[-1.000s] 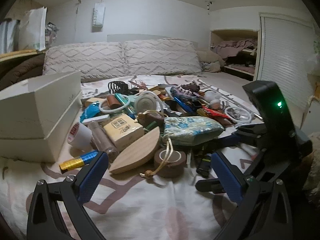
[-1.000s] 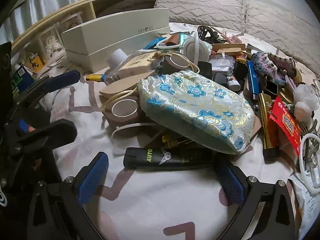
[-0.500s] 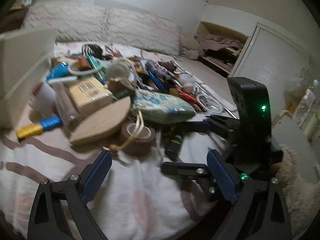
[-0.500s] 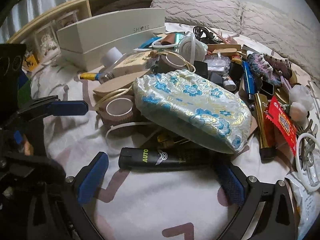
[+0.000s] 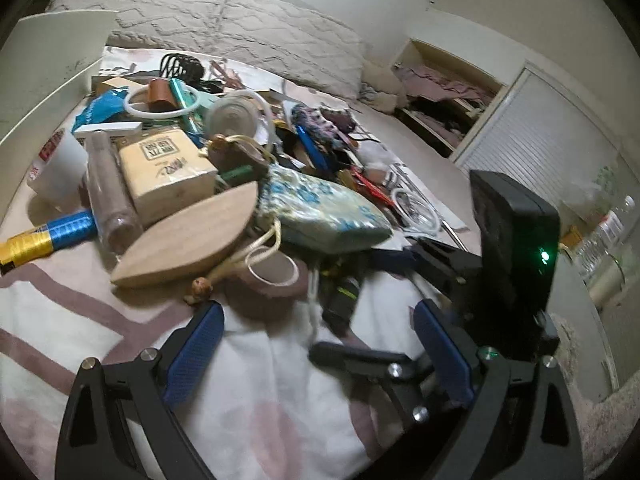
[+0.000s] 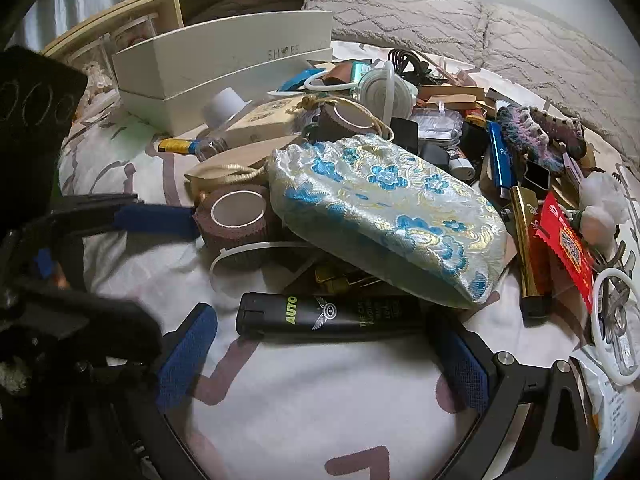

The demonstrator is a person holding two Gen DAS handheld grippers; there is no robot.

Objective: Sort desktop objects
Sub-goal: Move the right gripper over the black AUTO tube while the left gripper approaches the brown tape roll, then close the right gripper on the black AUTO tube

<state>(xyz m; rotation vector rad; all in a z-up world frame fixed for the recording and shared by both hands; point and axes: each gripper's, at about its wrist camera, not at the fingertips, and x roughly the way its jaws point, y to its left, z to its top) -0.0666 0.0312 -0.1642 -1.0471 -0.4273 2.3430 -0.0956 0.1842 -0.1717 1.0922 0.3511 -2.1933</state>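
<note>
1. Left tool [image 5: 316, 344]: fingers spread wide, nothing between the blue pads, just bedsheet [image 5: 260, 400] under them. Jaws have just been closing a little, w/ nothing in the gap.
2. It hangs low over the near edge of the pile, pointing at the brown tape roll [image 5: 268, 284], which sits just ahead of the left pad.
3. Right tool [image 6: 332, 356]: also spread wide, not pinching anything. Black lighter [image 6: 328, 314] marked "AUTO" lies crosswise at its fingertips, between the two pads; contact can't be told.
4. Task stuff = heap of small objects on the bed, not sorted. Brocade pouch [image 6: 384, 208], pale w/ blue flowers, lies on top in the middle, tilted, overhanging the lighter.
5. Gold drawstring cord [image 5: 256, 252] from the pouch runs over the tape roll's open centre.
6. Wooden leaf-shaped board [image 5: 188, 240] lies beside the roll, leaning on a yellow packet [image 5: 168, 168].
7. Left of the heap: blue-and-gold tube [image 5: 44, 236], clear bottle [image 5: 108, 192], white cup [image 5: 60, 168].
8. White shoe box [image 6: 224, 64] stands behind the pile, left side; pillows [image 6: 440, 12] at the head of the bed.
9. Right side of heap: red packet [image 6: 568, 240], gold tube [image 6: 528, 240], crochet piece [image 6: 536, 136], white ring [image 6: 616, 328].
</note>
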